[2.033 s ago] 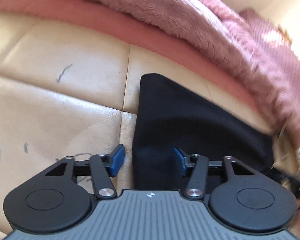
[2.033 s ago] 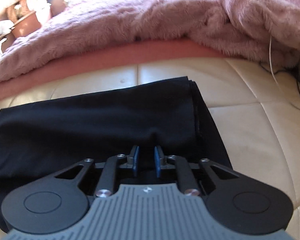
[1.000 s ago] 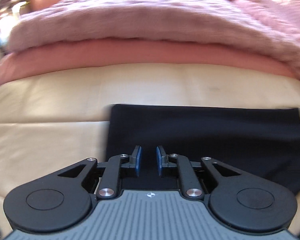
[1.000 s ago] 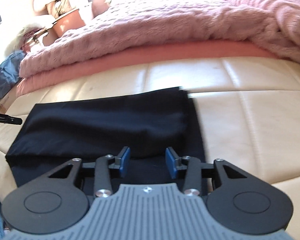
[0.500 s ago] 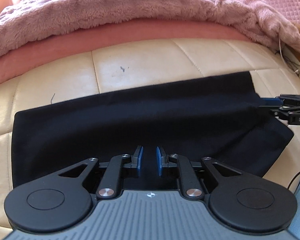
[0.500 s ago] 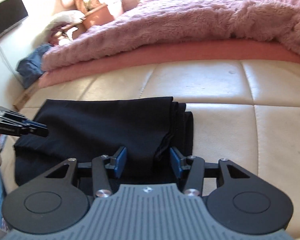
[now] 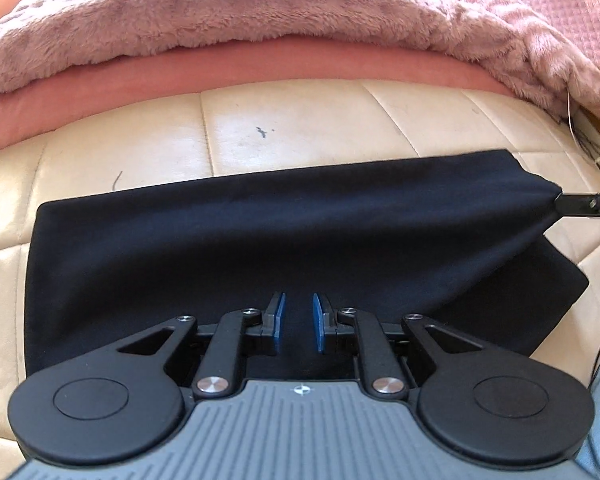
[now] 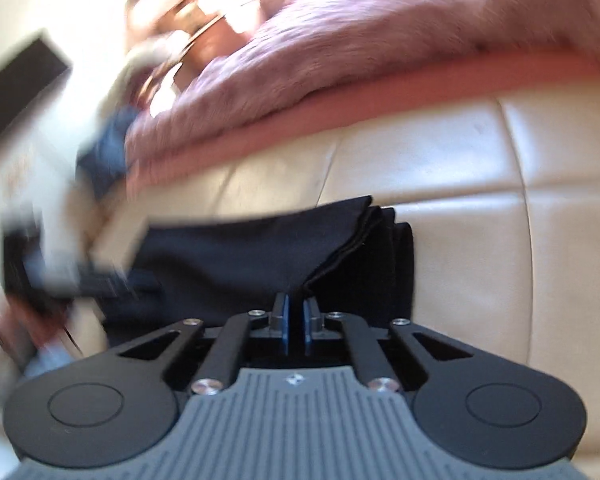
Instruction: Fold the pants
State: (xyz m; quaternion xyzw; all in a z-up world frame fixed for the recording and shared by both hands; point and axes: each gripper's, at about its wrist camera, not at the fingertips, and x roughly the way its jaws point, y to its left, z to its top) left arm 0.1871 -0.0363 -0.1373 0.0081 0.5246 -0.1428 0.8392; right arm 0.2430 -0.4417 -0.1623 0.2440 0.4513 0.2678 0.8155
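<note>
Folding: I judge a crosswise fold is starting, since one end of the pants (image 7: 260,240) is pinched and raised.
Pants: black, already doubled lengthwise, lying on the cream cushion (image 7: 300,120); long axis runs left to right across my left view.
Right gripper (image 8: 295,320): jaws closed on the layered end, fabric tented between the pads.
Left gripper (image 7: 299,320): jaws narrowly parted over the near edge; whether they pinch cloth I cannot tell.
Surroundings: pink blanket (image 7: 260,12) behind.
</note>
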